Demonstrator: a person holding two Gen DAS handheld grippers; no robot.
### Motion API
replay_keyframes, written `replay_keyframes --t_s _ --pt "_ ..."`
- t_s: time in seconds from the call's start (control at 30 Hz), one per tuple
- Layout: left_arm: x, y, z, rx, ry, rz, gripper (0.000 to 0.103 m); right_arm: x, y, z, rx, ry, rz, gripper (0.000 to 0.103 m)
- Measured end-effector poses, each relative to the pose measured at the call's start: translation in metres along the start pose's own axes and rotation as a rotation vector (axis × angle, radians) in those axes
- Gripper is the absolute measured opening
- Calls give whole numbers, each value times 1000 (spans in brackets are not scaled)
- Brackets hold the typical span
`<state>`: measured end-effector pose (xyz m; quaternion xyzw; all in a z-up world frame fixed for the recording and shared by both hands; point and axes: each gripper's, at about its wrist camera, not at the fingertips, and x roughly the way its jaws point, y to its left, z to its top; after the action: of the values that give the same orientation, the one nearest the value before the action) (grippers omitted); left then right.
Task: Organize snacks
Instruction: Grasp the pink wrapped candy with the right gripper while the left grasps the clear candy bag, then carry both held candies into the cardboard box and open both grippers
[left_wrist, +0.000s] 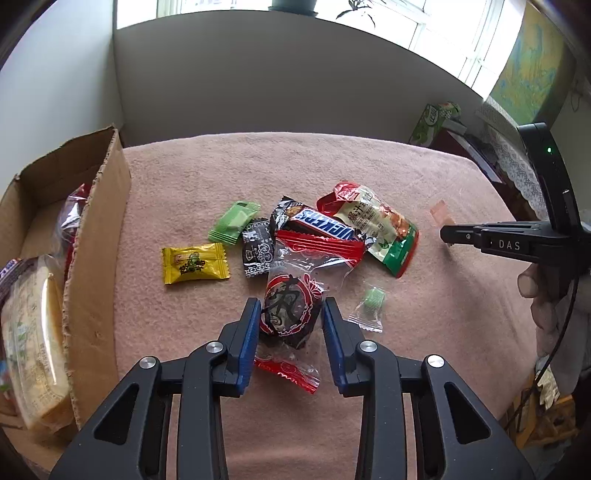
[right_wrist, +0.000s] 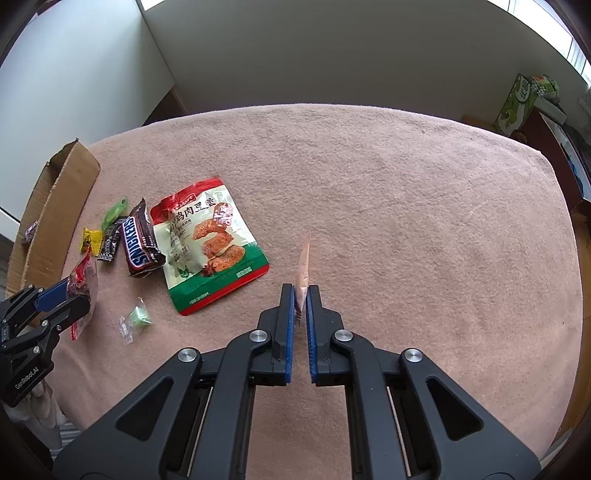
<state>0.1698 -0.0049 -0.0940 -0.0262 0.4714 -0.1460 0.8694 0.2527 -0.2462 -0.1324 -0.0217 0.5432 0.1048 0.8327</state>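
Note:
My left gripper (left_wrist: 291, 314) has its blue pads pressed on both sides of a round dark snack in a clear red-ended wrapper (left_wrist: 290, 295), low over the pink cloth. Behind it lie a Snickers bar (left_wrist: 321, 227), a large red, white and green pouch (left_wrist: 380, 225), a yellow candy (left_wrist: 194, 263), a green packet (left_wrist: 234, 221), a small black packet (left_wrist: 258, 251) and a clear-wrapped green sweet (left_wrist: 371, 302). My right gripper (right_wrist: 301, 291) is shut on a thin pink sachet (right_wrist: 304, 258), held edge-on above the cloth, right of the pouch (right_wrist: 210, 243).
An open cardboard box (left_wrist: 96, 229) stands at the left edge with a wrapped bread pack (left_wrist: 33, 332) and other snacks inside. The pink cloth (right_wrist: 406, 221) covers the table. A green carton (left_wrist: 434, 122) sits off the far right corner. A hand (left_wrist: 546, 295) holds the right gripper.

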Motion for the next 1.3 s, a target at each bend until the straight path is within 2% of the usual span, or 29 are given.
replay_keyframes --t_s 0.27,0.43,0.6,0.9,1.3 --pt "2 0 -5 19 4 17 31 -21 3 -9 0 -31 16 6" --pt "-28 5 0 -37 -64 -34 31 -51 22 -6 -35 -87 56 6" --pt "-63 23 1 -75 -128 -41 31 -75 51 5 -70 -142 125 6" --pt "-107 84 -11 -162 -215 70 31 -81 136 17 -158 -173 265 6" --pt "-126 151 -46 -270 -220 205 31 -62 255 -3 -326 -113 398 6"
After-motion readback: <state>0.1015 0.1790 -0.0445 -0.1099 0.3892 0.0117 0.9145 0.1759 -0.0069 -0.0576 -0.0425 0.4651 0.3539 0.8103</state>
